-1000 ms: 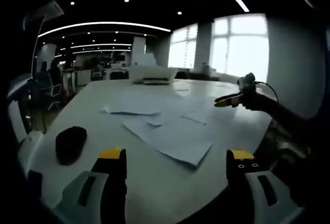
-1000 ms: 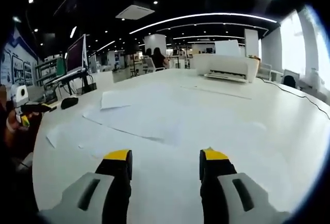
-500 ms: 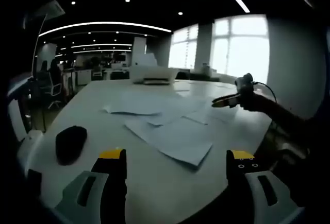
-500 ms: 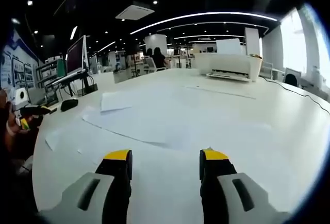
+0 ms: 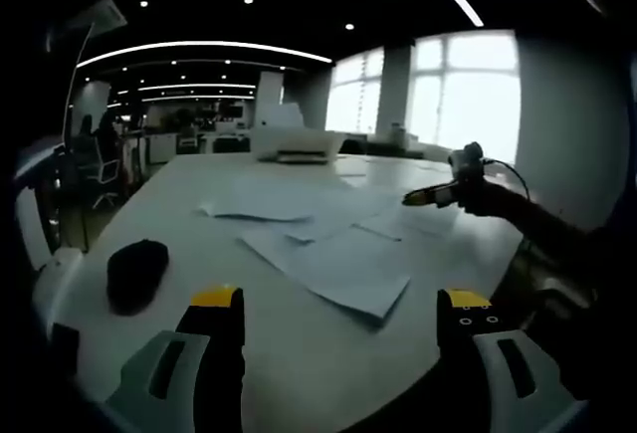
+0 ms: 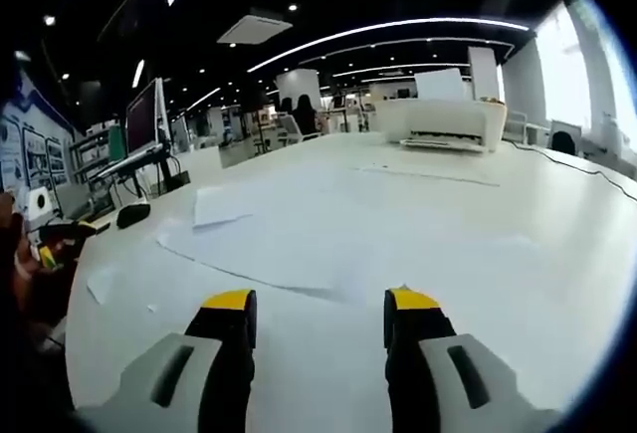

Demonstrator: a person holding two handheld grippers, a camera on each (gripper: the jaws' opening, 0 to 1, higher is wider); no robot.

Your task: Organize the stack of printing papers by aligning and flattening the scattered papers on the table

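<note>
Open-plan office, long white table [image 5: 299, 353]. Scattered papers [image 5: 338, 264] dead ahead of left gripper [image 5: 338, 319], jaws spread, empty. Right gripper [image 6: 318, 319] nearer, parted too, hovering over the sheets, long edges slanting left.

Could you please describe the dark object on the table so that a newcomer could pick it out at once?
Start at the large white table, with the scattered papers across its middle. Left of them, near the table's left edge in the left gripper view, lies a small rounded black mouse, the sole dark lump among flat pale sheets.
</note>
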